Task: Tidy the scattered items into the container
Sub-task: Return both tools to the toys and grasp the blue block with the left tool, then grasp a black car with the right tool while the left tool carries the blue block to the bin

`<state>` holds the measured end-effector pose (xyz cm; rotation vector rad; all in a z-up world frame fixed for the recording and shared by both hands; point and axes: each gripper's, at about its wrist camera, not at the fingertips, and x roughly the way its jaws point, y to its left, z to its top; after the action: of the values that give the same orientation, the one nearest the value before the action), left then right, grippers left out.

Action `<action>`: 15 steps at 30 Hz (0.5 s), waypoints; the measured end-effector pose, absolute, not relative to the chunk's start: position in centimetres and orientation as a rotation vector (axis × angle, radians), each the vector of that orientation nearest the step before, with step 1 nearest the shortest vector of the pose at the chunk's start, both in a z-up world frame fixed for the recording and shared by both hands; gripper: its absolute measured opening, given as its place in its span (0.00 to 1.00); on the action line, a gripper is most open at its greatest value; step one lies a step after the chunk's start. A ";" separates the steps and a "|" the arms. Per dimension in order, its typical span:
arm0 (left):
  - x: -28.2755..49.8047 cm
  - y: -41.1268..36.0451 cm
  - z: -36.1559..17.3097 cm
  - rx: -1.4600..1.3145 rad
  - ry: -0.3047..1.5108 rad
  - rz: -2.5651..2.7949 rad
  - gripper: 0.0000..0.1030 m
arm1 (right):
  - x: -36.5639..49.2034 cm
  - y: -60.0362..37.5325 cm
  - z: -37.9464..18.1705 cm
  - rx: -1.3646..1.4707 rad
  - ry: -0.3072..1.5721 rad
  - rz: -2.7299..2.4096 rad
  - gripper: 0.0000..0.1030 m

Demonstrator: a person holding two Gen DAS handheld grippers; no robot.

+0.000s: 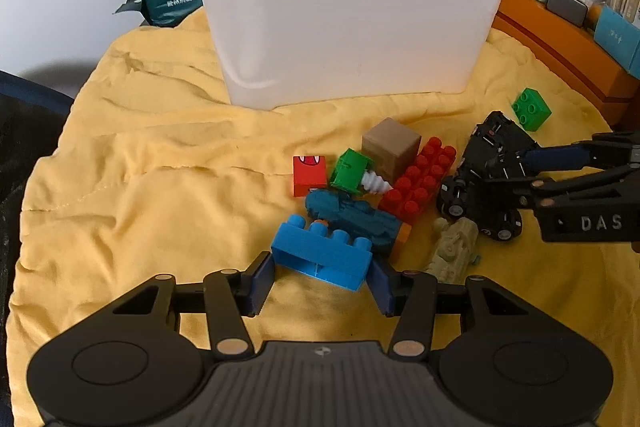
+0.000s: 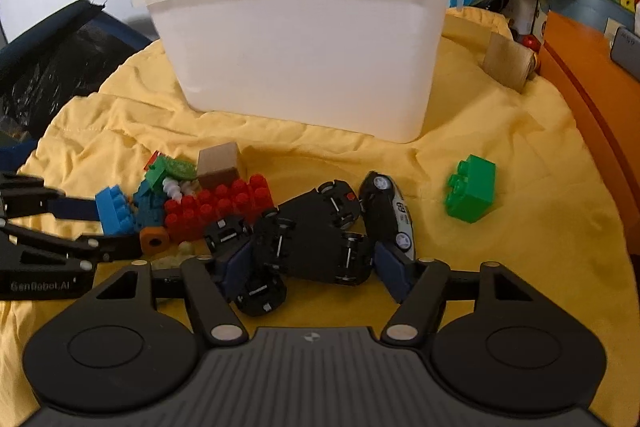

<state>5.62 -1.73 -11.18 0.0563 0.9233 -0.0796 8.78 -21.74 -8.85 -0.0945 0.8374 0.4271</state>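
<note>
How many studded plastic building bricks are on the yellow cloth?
3: blue studded brick in the left gripper, red studded brick in the middle, green studded brick apart at right. Others may be hidden.

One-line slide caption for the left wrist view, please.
Left gripper straddles a blue brick on the yellow cloth, white bin behind.

From each wrist we look steeply down along the fingers, close over the yellow cloth; both views face the white container and share the toy pile before it.
</note>
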 end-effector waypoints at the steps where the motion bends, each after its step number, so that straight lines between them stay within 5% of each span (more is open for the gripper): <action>1: 5.6 -1.7 -11.2 0.053 0.922 -0.081 0.53 | 9.0 -21.8 -8.9 -0.087 0.840 0.423 0.67; 15: 5.8 -1.9 -11.0 0.083 0.885 -0.101 0.52 | 9.0 -22.4 -8.6 -0.036 0.851 0.438 0.67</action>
<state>5.80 -1.87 -10.97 0.0829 0.8855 -0.1006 9.01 -22.43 -8.61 -0.0361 0.8507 0.4384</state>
